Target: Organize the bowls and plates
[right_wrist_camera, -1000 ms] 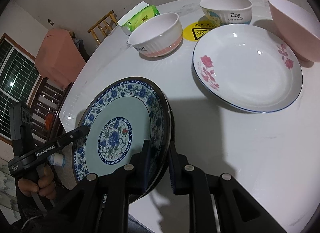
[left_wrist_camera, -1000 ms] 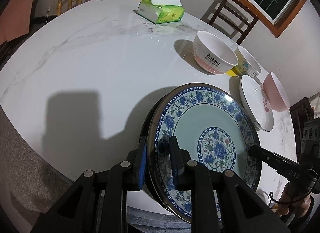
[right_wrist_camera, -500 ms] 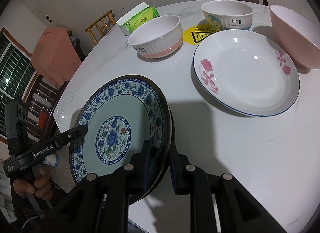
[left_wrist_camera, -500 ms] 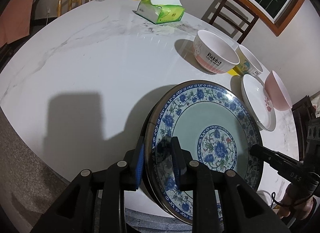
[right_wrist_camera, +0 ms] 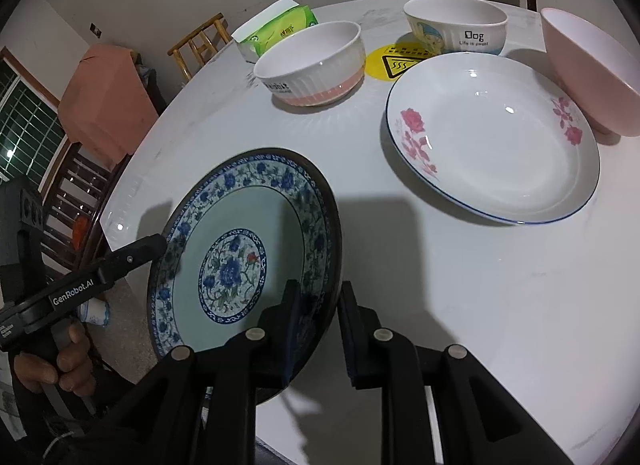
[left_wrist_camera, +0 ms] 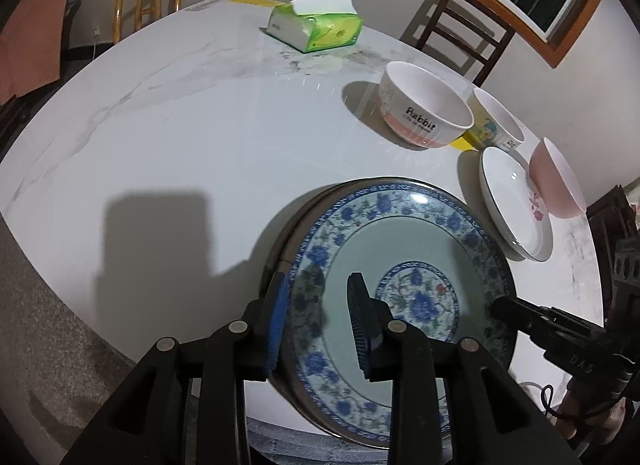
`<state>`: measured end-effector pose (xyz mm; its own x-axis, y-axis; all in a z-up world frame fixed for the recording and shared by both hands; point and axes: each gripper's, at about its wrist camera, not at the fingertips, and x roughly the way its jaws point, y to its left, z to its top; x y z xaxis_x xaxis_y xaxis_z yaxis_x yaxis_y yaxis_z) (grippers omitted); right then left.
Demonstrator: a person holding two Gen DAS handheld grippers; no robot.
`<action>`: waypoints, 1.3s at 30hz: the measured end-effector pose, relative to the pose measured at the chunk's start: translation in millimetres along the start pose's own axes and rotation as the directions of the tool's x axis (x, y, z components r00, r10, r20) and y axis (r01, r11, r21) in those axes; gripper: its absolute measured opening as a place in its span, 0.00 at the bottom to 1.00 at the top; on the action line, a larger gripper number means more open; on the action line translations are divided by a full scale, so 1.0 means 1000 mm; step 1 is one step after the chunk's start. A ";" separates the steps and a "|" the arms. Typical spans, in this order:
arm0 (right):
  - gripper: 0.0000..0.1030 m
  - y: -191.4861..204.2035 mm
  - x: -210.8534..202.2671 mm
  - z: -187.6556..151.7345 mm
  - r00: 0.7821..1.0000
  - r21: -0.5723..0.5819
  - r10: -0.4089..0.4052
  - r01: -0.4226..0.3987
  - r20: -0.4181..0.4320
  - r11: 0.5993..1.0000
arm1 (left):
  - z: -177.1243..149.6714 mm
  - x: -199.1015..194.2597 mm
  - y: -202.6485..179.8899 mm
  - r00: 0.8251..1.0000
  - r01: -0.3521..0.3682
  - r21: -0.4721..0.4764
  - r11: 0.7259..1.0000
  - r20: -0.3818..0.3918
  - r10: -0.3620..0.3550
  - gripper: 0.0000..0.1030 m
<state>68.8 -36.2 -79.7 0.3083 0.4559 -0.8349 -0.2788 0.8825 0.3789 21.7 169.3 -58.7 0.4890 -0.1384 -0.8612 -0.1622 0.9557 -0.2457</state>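
Observation:
A blue floral plate (left_wrist_camera: 420, 249) (right_wrist_camera: 248, 217) hangs tilted over the near edge of the white marble table (left_wrist_camera: 200, 125), a gripper at each side of its rim. My left gripper (left_wrist_camera: 318, 321) has the rim between its blue pads, but its jaws are opening and the pads stand off the plate. The same gripper's tip (right_wrist_camera: 156, 245) shows in the right wrist view. On the opposite rim my right gripper (right_wrist_camera: 318, 325) is shut. A white rose plate (right_wrist_camera: 492, 137) lies flat beyond it.
A ribbed Rabbit bowl (left_wrist_camera: 424, 113), a Dog bowl (right_wrist_camera: 456, 25) and a pink bowl (right_wrist_camera: 588, 65) stand at the back near a yellow sticker (right_wrist_camera: 396, 61). A green tissue pack (left_wrist_camera: 316, 25) lies farther off. Wooden chairs ring the table. A hand (right_wrist_camera: 60, 365) grips the left tool.
The left jaws have spread wider around the plate rim. The plate has shifted a little between the grippers; the right grip looks the same.

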 end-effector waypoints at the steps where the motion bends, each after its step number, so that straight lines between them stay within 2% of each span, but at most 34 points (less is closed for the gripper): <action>1: 0.20 0.001 0.000 0.000 1.000 -0.002 -0.002 0.002 0.001 1.000 | 0.000 0.000 -0.001 1.000 -0.002 0.003 1.000 0.003 0.002 0.26; 8: 0.20 0.006 0.006 0.000 0.998 -0.037 -0.053 0.052 -0.021 0.998 | 0.000 -0.005 -0.007 0.999 -0.029 0.023 0.999 0.030 0.029 0.30; 10: 0.21 0.009 0.007 0.000 0.998 -0.048 -0.065 0.064 -0.018 0.997 | 0.000 -0.007 -0.009 0.999 -0.030 0.023 0.999 0.037 0.029 0.36; 14: 0.22 0.014 0.007 0.000 0.996 -0.082 -0.093 0.092 -0.009 0.992 | 0.000 -0.009 -0.014 0.997 -0.052 0.039 0.998 0.057 0.049 0.40; 19: 0.22 0.016 0.009 0.001 0.995 -0.099 -0.103 0.102 -0.007 0.990 | -0.001 -0.009 -0.018 0.996 -0.059 0.038 0.998 0.065 0.056 0.49; 22: 0.22 0.018 0.010 0.000 0.993 -0.109 -0.117 0.117 0.001 0.987 | -0.001 -0.007 -0.022 0.996 -0.063 0.039 0.997 0.067 0.061 0.50; 28: 0.23 0.025 -0.001 0.001 0.985 -0.143 -0.155 0.164 0.073 0.976 | -0.001 -0.007 -0.032 0.993 -0.078 0.048 0.996 0.087 0.074 0.52; 31: 0.23 0.027 -0.009 0.004 0.974 -0.167 -0.193 0.211 0.119 0.963 | -0.001 -0.008 -0.040 0.993 -0.077 0.058 0.995 0.096 0.071 0.53; 39: 0.23 0.009 -0.024 0.003 0.963 -0.124 -0.218 0.239 0.158 0.963 | -0.001 -0.006 -0.065 0.992 -0.066 0.096 0.993 0.111 0.055 0.55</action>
<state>61.5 -38.9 -55.6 0.5017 0.2648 -0.8235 -0.3073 0.9445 0.1164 28.5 108.1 -38.3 0.5713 -0.0558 -0.8188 -0.1115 0.9832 -0.1448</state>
